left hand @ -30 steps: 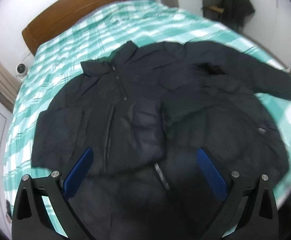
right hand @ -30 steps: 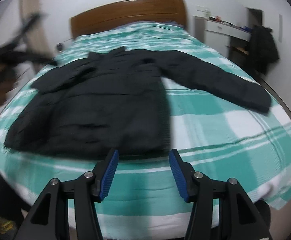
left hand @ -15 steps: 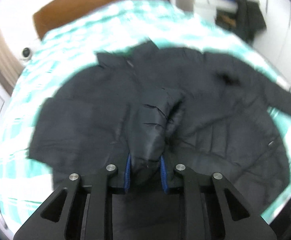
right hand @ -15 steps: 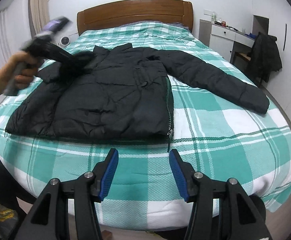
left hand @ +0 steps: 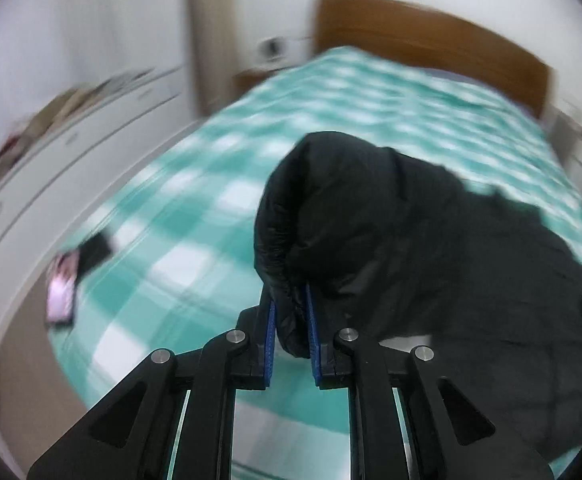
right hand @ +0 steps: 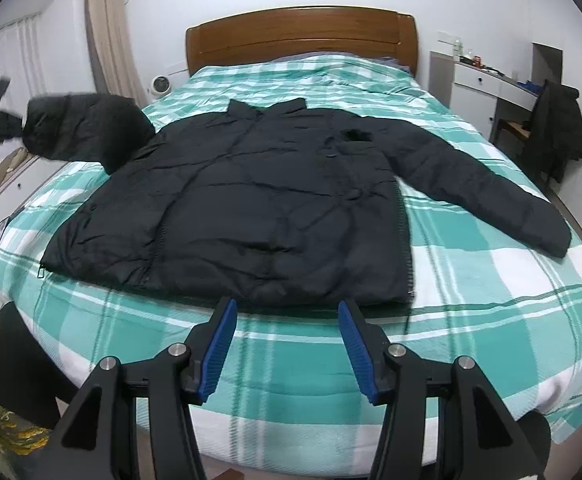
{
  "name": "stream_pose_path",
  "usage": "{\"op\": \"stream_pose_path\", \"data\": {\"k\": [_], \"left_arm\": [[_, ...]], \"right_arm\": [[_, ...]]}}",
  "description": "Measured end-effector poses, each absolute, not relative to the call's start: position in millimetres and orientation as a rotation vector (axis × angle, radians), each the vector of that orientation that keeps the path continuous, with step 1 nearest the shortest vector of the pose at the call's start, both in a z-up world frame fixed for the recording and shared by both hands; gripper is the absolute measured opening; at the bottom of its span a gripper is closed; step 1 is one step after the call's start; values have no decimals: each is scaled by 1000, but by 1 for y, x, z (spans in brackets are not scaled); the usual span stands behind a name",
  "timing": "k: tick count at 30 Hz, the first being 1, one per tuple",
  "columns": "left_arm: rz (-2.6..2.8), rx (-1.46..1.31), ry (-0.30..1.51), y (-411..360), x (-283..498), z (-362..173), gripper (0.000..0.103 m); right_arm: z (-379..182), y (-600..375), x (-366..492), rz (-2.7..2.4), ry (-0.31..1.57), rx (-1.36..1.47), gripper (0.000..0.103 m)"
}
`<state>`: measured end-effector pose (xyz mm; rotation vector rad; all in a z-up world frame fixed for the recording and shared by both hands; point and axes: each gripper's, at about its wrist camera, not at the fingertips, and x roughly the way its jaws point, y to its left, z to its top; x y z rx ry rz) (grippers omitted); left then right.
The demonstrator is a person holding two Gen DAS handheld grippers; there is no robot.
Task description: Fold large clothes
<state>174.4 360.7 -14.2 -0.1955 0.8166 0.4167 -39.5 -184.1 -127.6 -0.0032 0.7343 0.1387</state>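
Black jacket: spread flat on bed, unfolded. Left gripper: jaws closing, pinched on left sleeve cuff, held out at 9 o'clock. Right gripper: half open, empty. Folding barely begun; 0 folds laid.

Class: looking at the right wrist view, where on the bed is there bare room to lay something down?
Free: the checked bedspread between the jacket collar and the headboard, and the front strip below the hem. Crowded: the middle, under the jacket and its outstretched sleeve.
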Motion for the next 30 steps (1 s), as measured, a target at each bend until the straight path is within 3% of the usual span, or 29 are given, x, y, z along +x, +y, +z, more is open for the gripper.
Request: {"op": "stream_pose_path", "data": {"k": [6,8,10,11,13,18,26,27,28,29,30], "left_arm": [[695,-425,919,446,134,-99,29],[701,-470,927,452,119,-112,38],[671,-455,919,436,106,-112,61],[630,-435,905,420,96,-109,67],[532,-429,885,397,89,-105,83],[108,-424,917,287,73,-107,97],[-48,-378,1091,171,111,-174,93],[-35,-371,1095,166,114,-178,80],[-29,-348,1090,161,115,-180,58],[-41,-316,1084,156,115,-180,45],[-52,-282,1078,150,113,-178,36]], "right_arm": [[-122,-185,-46,132,728,-5,54],[-123,-193,-45,113,734,18,55],[-125,-204,-41,87,742,45,64],[-126,-216,-38,63,747,79,69],[-128,-235,-31,33,751,139,70],[-138,-288,-4,-1,801,318,71],[-177,-291,56,154,905,337,71],[-182,-289,61,167,911,345,70],[-184,-286,63,172,910,340,69],[-183,-282,62,155,904,313,47],[-182,-278,61,137,897,285,35]]}}
